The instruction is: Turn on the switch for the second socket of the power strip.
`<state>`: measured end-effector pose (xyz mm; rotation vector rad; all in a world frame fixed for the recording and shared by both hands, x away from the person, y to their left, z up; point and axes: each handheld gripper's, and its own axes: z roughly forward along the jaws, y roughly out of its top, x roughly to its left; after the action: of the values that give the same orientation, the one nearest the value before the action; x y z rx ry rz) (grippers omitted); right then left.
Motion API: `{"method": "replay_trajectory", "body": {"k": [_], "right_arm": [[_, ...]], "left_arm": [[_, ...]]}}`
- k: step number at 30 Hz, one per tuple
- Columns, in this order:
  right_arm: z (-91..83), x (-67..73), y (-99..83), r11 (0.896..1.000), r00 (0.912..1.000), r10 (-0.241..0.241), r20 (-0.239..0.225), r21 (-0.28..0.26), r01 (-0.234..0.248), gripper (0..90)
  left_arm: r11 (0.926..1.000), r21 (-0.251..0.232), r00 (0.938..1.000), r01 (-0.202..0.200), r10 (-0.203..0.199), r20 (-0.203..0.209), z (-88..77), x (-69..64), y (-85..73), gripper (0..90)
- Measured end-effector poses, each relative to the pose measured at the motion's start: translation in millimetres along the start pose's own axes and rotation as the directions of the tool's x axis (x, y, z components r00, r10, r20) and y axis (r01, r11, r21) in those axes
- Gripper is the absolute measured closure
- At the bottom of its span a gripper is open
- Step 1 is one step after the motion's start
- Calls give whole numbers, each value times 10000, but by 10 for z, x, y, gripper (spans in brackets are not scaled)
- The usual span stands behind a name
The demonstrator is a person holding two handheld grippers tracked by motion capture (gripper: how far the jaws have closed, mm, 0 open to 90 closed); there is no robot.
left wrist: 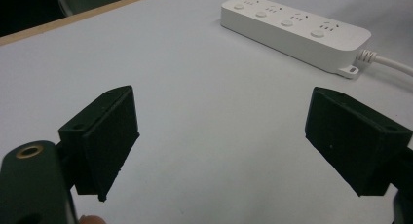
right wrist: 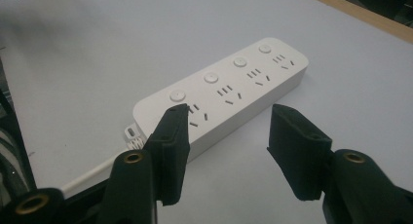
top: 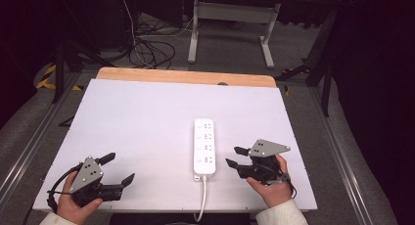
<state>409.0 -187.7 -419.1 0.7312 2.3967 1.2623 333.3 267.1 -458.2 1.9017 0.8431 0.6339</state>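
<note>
White power strip (top: pixel 204 146) lay on the table (top: pixel 137 122), right of centre, cord (top: pixel 202 199) trailing off the near edge. Left gripper (top: pixel 117 169) hovered near-left, jaws wide apart, empty. Right gripper (top: pixel 235 156) sat just right of the strip, jaws apart, empty.

Right gripper (right wrist: pixel 226 136) is hovering with jaws parted just beside white power strip (right wrist: pixel 229 92) lying on the table (right wrist: pixel 97 48).

One white power strip (top: pixel 204 146) lies on one white table (top: pixel 147 117), carrying four round buttons and four socket groups, with one white cable (top: pixel 202 198) leaving its near end. Two handheld grippers are present, the left gripper (top: pixel 118 169) and the right gripper (top: pixel 235 156).
</note>
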Motion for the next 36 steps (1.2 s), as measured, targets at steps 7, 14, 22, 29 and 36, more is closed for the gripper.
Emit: {"method": "replay_trajectory", "body": {"k": [7,14,22,29,36], "right_arm": [[107,-12,115,9998,9998,68,-162,194,-65,530],[192,-12,242,9996,9993,81,-358,261,-72,550],[320,-1,395,9994,9985,-114,-540,331,132,566],[395,14,492,9988,9974,-251,-680,409,279,581],[443,-2,527,9989,9903,-109,-1386,438,172,718]], "left_arm": [[10000,34,10000,38,-38,21,1,-1,-2,128],[10000,42,10000,58,-58,-12,-3,5,0,128],[10000,32,10000,77,-77,6,-2,7,0,128],[9999,27,9999,112,-112,19,-6,18,-3,128],[9997,47,9997,237,-236,-41,-6,13,-3,129]]}}
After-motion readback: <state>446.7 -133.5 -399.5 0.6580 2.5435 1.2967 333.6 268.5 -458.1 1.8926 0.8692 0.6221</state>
